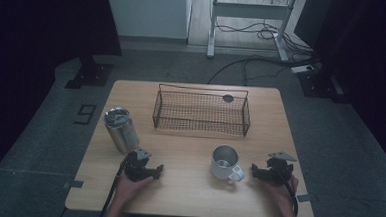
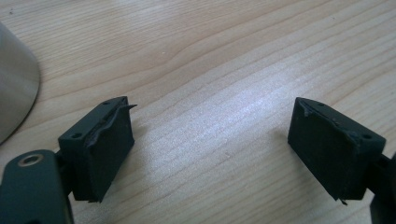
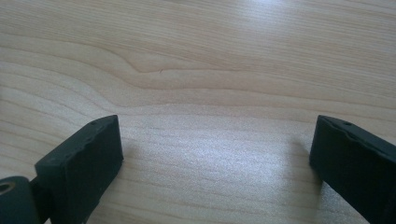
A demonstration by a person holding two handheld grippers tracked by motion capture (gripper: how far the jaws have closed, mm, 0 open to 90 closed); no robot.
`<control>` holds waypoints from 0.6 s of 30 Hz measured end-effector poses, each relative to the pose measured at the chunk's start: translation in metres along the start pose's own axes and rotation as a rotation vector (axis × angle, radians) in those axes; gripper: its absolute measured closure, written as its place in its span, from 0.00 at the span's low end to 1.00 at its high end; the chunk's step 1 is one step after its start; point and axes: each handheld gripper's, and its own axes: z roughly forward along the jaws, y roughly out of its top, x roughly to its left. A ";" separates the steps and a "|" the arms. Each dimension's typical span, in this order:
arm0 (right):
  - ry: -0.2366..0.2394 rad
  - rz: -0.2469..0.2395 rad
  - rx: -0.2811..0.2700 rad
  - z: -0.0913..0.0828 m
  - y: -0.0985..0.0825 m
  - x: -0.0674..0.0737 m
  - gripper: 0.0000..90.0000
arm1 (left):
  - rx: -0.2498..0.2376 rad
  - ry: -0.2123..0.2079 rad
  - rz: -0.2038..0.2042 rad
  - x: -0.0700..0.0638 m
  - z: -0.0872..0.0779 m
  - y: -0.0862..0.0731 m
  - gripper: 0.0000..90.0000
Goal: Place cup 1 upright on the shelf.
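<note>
Hand-held grippers (image 2: 210,140) (image 3: 215,158) — wide apart, empty

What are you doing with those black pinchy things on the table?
A person sits at a wooden table with a gripper in each hand. The left gripper and right gripper both rest low near the front edge, jaws open and holding nothing. A steel tumbler stands by the left one, a metal mug close beside the right one. A wire basket sits farther back. Nothing has been picked up.
</note>
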 end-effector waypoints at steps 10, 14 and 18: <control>0.000 0.000 0.000 0.000 0.000 0.000 0.03 | -0.054 -0.006 0.009 -0.008 -0.008 0.010 0.18; 0.001 0.000 -0.001 0.000 0.000 0.000 0.03 | -0.084 -0.026 -0.006 -0.008 -0.017 0.018 0.19; 0.000 -0.001 -0.001 0.000 0.000 0.000 0.03 | -0.106 -0.026 -0.039 -0.003 -0.024 0.028 0.19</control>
